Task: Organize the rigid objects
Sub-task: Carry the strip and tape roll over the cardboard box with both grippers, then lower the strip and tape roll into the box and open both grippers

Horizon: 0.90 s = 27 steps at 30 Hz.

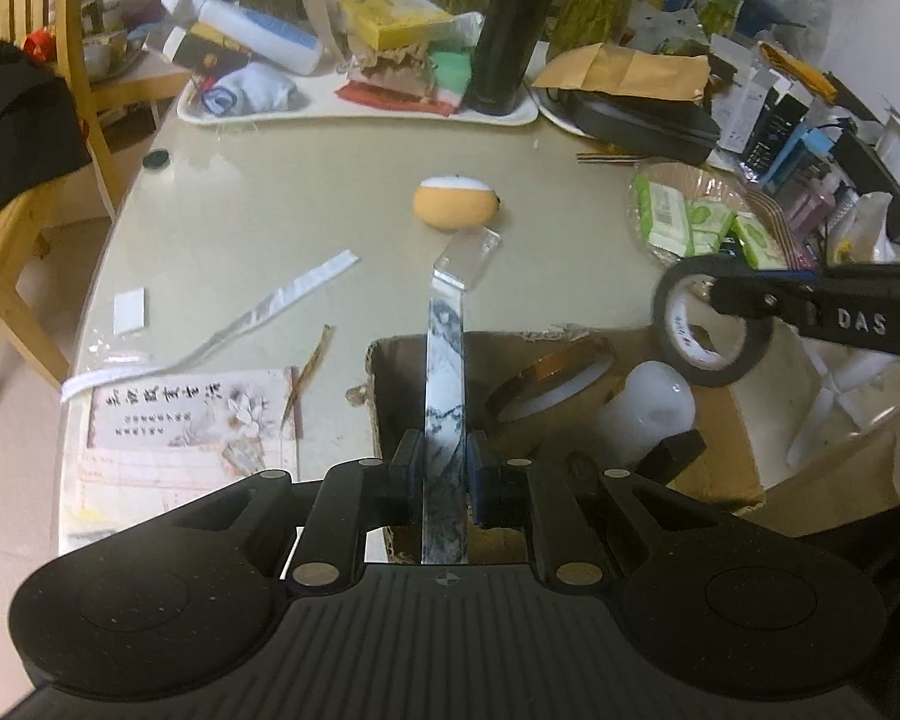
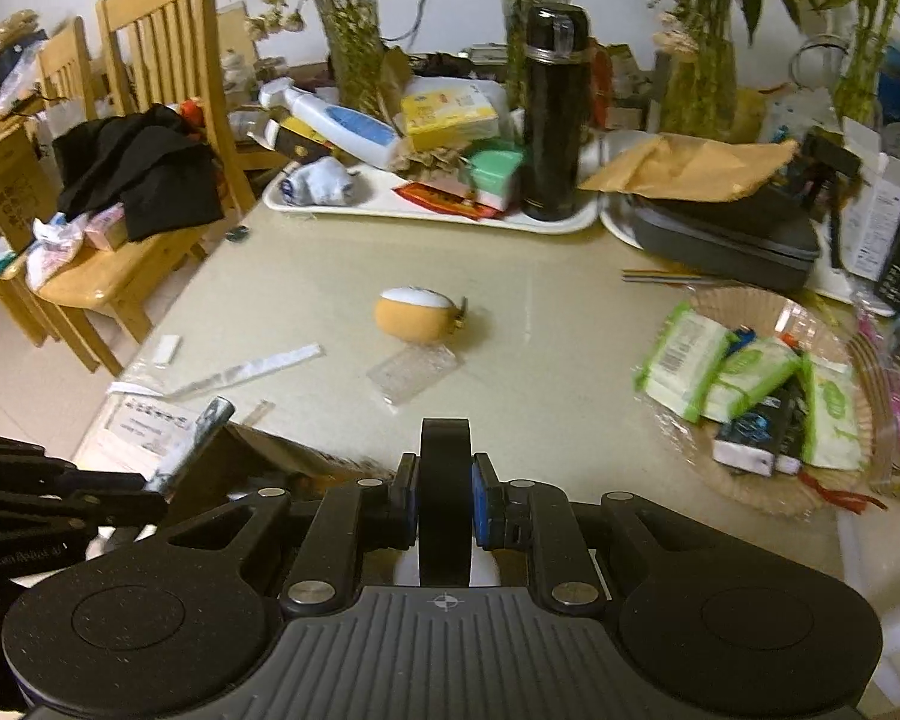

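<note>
Cluttered bench (image 1: 240, 228): left hand-held gripper (image 1: 444, 474) pinches a ruler (image 1: 446, 372), right hand-held gripper (image 2: 445, 504) a tape roll (image 2: 445, 480), both over the box (image 1: 720, 438) at lower frame; pouch (image 1: 455, 202) remains.

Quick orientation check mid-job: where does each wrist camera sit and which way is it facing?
Left wrist: behind the left gripper, angled down over the cardboard box; jaws clamp a long flat strip; the right gripper enters from the right.
Right wrist: behind the right gripper, angled down across the table; jaws clamp a black tape roll; left gripper at left.
Shared: orange pouch, black flask.
</note>
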### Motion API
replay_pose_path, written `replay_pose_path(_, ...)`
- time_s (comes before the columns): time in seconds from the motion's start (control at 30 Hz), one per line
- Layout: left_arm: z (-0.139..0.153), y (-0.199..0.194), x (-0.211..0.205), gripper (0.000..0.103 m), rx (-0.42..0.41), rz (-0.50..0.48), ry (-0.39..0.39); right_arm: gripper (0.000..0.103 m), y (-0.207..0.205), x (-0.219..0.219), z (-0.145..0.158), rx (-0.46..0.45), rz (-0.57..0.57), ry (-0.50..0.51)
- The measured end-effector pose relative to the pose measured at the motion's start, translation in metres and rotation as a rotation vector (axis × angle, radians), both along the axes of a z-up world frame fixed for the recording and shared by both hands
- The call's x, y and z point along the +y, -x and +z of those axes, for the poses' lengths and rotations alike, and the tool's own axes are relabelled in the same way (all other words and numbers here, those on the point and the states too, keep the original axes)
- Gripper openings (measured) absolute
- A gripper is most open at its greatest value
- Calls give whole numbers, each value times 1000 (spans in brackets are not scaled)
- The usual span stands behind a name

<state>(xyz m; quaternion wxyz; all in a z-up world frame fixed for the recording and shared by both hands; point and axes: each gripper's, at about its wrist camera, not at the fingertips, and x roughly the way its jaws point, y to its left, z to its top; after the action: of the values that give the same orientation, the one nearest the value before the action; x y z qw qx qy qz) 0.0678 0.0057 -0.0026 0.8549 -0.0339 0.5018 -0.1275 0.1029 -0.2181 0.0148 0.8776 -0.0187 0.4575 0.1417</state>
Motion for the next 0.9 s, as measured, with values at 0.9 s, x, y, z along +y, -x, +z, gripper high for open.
replay_pose_path(0.9, 14, -4, -10, 40, -67, 31, 6, 35, 33, -26, -25, 138, -67, 26)
